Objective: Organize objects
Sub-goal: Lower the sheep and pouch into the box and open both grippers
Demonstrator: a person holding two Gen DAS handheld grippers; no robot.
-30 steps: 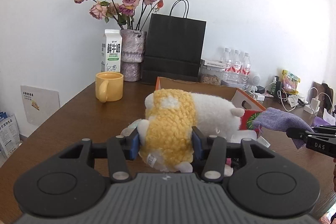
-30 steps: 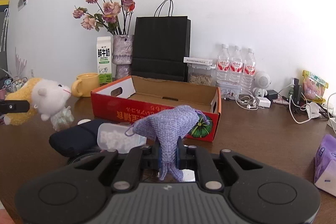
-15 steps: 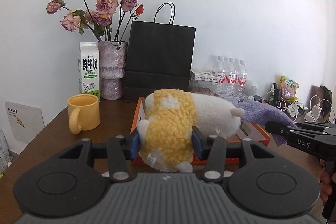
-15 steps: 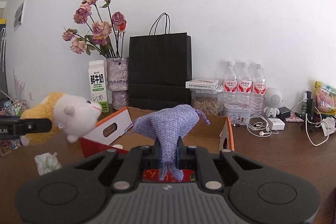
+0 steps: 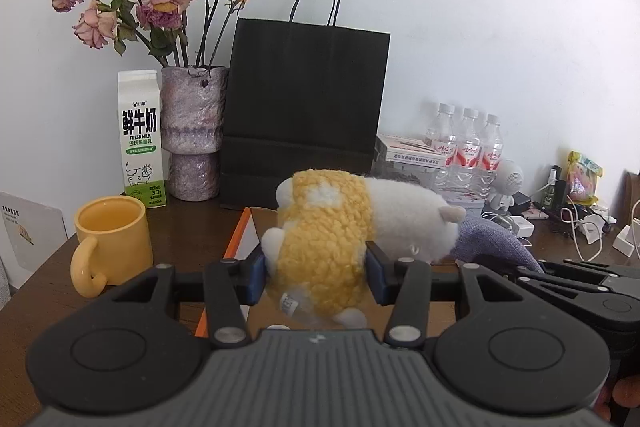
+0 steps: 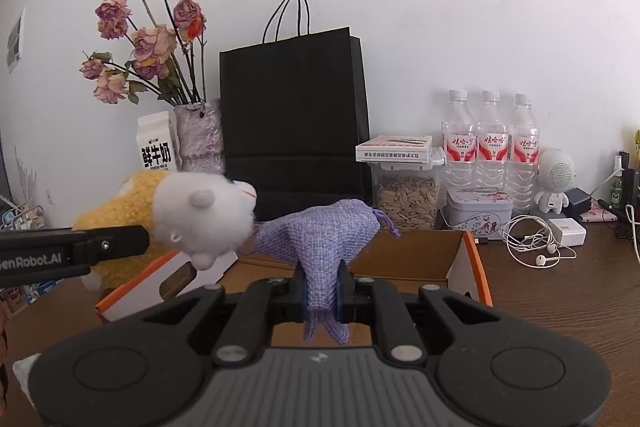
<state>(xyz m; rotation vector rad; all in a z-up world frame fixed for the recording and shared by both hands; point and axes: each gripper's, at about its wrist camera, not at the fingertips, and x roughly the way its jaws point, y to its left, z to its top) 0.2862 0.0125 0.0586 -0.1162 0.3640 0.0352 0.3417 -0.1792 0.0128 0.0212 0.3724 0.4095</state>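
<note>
While both grippers hang above an open cardboard box (image 6: pixel 460 259) with orange edges, each one carries a soft object. Seen from the left wrist, the left gripper (image 5: pixel 316 279) has its blue-padded fingers (image 5: pixel 256 279) about half open and pressed into the yellow woolly body of a plush sheep (image 5: pixel 332 235), whose white head points right. Seen from the right wrist, the right gripper (image 6: pixel 322 287) has its fingers nearly together, pinching the neck of a lavender fabric pouch (image 6: pixel 320 239) that bulges above them. The sheep's head sits just beside the pouch, over the left part of the box. The box rests on a dark wooden table (image 6: pixel 560 307). Behind it, against a white wall, stands a black paper bag (image 6: pixel 292 123). Left of the bag are a purple vase of dried roses (image 5: pixel 194 131), a milk carton (image 5: pixel 140 139) and a yellow mug (image 5: pixel 112 239). Right of the bag are a jar of seeds (image 6: pixel 406 195), three water bottles (image 6: pixel 492 147) and white earphones (image 6: pixel 536 243).
</note>
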